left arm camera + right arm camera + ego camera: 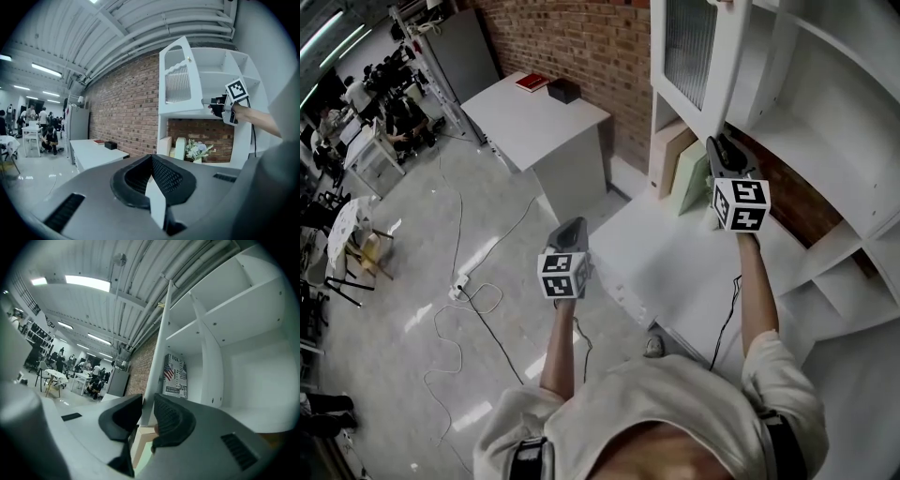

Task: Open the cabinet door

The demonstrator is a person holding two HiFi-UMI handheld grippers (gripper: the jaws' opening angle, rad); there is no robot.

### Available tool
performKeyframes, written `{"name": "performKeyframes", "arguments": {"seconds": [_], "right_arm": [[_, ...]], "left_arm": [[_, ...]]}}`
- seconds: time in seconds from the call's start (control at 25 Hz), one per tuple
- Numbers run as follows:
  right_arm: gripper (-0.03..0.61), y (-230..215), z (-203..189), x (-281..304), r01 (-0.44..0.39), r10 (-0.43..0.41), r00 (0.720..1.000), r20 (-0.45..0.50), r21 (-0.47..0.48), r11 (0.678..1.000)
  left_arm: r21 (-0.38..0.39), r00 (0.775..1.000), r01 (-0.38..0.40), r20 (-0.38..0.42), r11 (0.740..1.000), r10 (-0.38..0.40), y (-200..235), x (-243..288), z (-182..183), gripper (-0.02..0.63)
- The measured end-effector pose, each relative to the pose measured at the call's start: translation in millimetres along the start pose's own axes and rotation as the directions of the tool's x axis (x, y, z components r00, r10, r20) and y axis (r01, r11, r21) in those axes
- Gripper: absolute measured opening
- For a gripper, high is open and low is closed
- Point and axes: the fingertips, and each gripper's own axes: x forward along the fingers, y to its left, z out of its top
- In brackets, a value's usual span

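On the ribbed-glass cabinet door (692,52), right gripper (148,403) jaws clamp its thin edge; left gripper (151,160) jaws closed.

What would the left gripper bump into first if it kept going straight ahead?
Probably the brick wall, just left of the cabinet. Nothing shows between the left gripper and the wall, though depth is hard to judge.
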Motion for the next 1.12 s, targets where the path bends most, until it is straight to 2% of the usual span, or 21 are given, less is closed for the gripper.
{"name": "performKeyframes", "arguments": {"seconds": [0.44, 0.6, 0.84, 1.0, 1.12], "right_arm": [[0.091, 44, 11, 0, -0.057, 0.056, 0.998, 0.039, 0.01, 0.998], [0.091, 63, 16, 4, -0.1, 0.1, 0.994, 0.051, 0.007, 0.995], [0.097, 88, 20, 12, -0.152, 0.152, 0.986, 0.075, 0.004, 0.988], [0.1, 111, 26, 19, -0.186, 0.186, 0.978, 0.093, -0.009, 0.982], [0.1, 125, 30, 25, -0.186, 0.187, 0.976, 0.11, -0.021, 0.982]], "left_arm": [[0.002, 0.996, -0.081, 0.026, 0.997, 0.081, 21, -30, 5, 0.026], [-0.006, 0.993, -0.112, 0.023, 0.994, 0.112, 27, -40, 4, 0.026], [-0.016, 0.986, -0.165, 0.038, 0.986, 0.165, 35, -55, 5, 0.026], [-0.028, 0.978, -0.206, 0.017, 0.978, 0.207, 47, -69, -1, 0.026], [-0.038, 0.97, -0.241, 0.014, 0.97, 0.242, 56, -80, -4, 0.026]]}}
